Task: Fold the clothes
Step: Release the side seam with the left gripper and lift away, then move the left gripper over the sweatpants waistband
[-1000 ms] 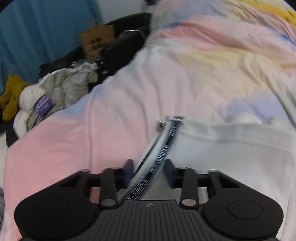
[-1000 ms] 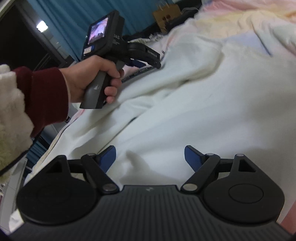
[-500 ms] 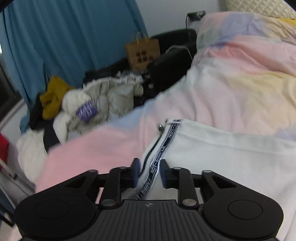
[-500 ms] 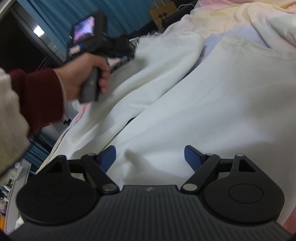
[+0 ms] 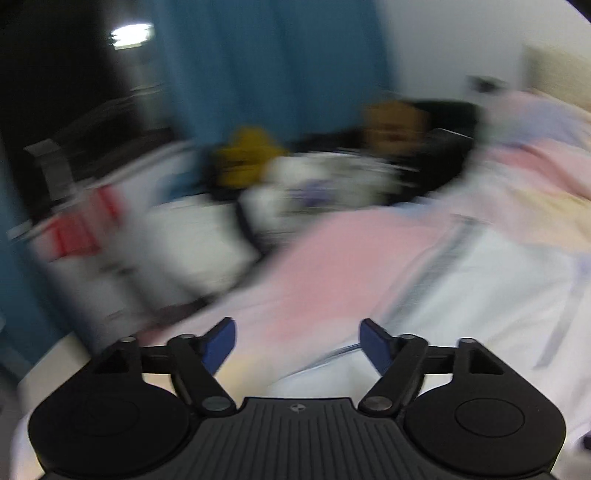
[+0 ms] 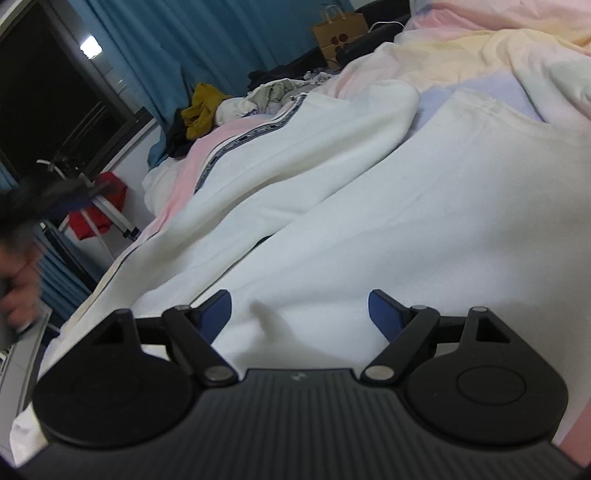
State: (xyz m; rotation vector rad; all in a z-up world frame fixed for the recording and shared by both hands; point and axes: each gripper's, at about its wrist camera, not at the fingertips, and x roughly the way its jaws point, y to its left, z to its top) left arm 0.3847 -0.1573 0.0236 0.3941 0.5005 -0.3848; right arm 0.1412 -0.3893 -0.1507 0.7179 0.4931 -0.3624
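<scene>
The left wrist view is coming through heavily blurred. The left gripper point(image 5: 297, 341) is filling the bottom of it, its jaws opening, blue pads point(image 5: 220, 343) wide apart w/ nothing between them, hanging over the pink part of the bedspread point(image 5: 332, 266). The white garment point(image 5: 491, 295) is lying off to the right of the gripper, not touching the pads; a dark trim stripe point(image 5: 436, 258) is showing only as a smear. Behind, the pile of clothes point(image 5: 325, 177) and the blue curtain point(image 5: 266, 66) are reading as soft shapes, no detail.

The right wrist view is sharp & is giving what the other can't. The right gripper point(image 6: 299, 314) is sitting w/ jaws spread wide, pads point(image 6: 218, 312) not pressing on anything; white cloth is lying beneath, and between the pads a small peak of fabric is sticking up. At the far left edge a hand point(image 6: 16, 280) is gripping a dark handle, blurred, well apart from the cloth.

The garment point(image 6: 406, 229) is spreading across the pastel bedspread point(image 6: 480, 48) in two broad white lobes w/ a shadowed fold line running between them. The upper lobe is carrying the printed stripe point(image 6: 240, 142) along its left edge, up to a small metal zip pull; lettering too small to read. Beyond it: a mustard item point(image 6: 203, 110) on the clothes pile, a brown paper bag point(image 6: 340, 33), a red cloth point(image 6: 99, 206) on a rack.
</scene>
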